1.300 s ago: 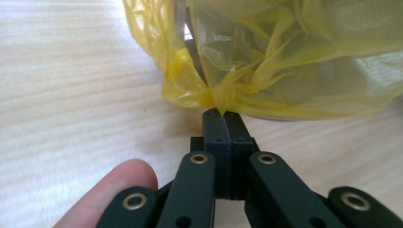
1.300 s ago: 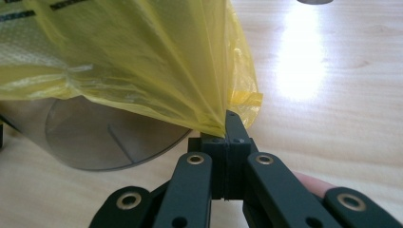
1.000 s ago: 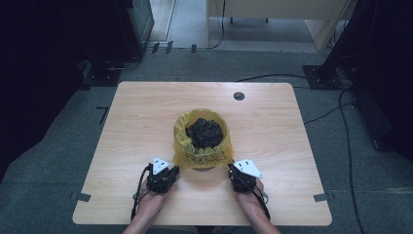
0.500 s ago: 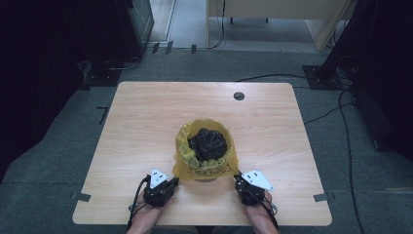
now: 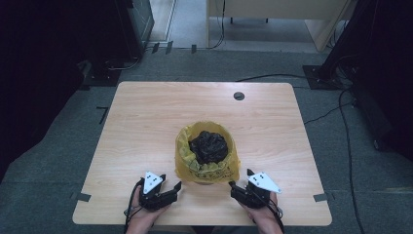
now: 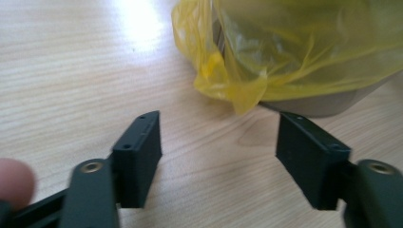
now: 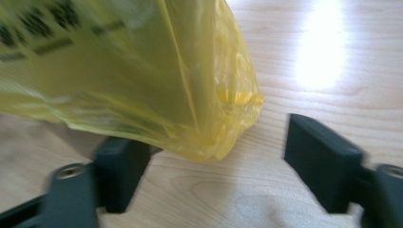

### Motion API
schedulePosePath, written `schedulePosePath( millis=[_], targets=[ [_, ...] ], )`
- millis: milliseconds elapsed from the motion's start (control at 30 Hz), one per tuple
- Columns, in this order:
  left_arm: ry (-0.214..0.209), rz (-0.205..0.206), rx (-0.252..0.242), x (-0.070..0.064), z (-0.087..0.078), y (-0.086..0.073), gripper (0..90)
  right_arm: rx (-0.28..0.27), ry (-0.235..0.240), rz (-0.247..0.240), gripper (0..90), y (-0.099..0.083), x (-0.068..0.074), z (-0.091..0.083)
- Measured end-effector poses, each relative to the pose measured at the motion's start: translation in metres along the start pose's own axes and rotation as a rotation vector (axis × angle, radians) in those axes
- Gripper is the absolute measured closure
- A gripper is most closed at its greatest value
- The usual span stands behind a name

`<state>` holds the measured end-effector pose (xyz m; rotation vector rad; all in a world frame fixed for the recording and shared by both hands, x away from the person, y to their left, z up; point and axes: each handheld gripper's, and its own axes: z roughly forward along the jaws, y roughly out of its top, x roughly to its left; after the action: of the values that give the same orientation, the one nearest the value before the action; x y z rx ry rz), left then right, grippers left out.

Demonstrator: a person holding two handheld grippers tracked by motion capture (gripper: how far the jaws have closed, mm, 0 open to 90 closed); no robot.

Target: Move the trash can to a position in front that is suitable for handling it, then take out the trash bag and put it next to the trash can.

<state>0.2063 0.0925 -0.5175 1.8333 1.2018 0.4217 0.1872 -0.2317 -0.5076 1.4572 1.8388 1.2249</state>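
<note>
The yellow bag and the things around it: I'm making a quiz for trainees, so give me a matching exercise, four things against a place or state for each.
Things:
1. yellow bag
2. black crumpled wad
3. left gripper
4. round hole

Places or states:
A. in the tabletop near the far edge
B. draped over the rim of a small bin
C. jaws open, near the bin's left side
D. lying inside the bin, on top

Pairs: 1-B, 2-D, 3-C, 4-A
</note>
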Motion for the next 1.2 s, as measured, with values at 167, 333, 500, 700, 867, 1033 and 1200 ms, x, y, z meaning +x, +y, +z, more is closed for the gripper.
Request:
schedulePosePath(
  millis=[167, 333, 500, 700, 867, 1033, 1200],
  targets=[
    [-0.011, -0.012, -0.013, 0.007, -0.004, 0.002, 24.2, -0.014, 0.024, 0.003, 20.4, 0.004, -0.006, -0.01],
    [-0.001, -0.023, 0.005, 0.01, -0.005, 0.0, 24.3, -0.024, 0.026, -0.001, 20.0, 0.007, -0.01, -0.011],
    [0.003, -0.024, 0.013, 0.01, -0.005, -0.002, 24.7, -0.02, 0.041, -0.006, 19.8, 0.008, -0.006, -0.008],
    [0.028, 0.0, 0.042, -0.005, 0.005, -0.004, 25.0, -0.025, 0.042, -0.013, 19.7, 0.007, -0.005, -0.01],
    [0.054, 0.011, 0.063, -0.016, 0.018, 0.001, 25.3, -0.021, 0.033, -0.007, 19.7, 0.006, -0.006, -0.01],
    [0.075, -0.018, 0.062, -0.016, 0.032, 0.012, 32.4, -0.016, 0.027, 0.0, 19.7, 0.005, -0.007, -0.01],
    [0.08, -0.057, 0.021, -0.01, 0.039, 0.023, 49.5, -0.011, 0.023, 0.001, 19.7, 0.003, -0.006, -0.01]
  ],
)
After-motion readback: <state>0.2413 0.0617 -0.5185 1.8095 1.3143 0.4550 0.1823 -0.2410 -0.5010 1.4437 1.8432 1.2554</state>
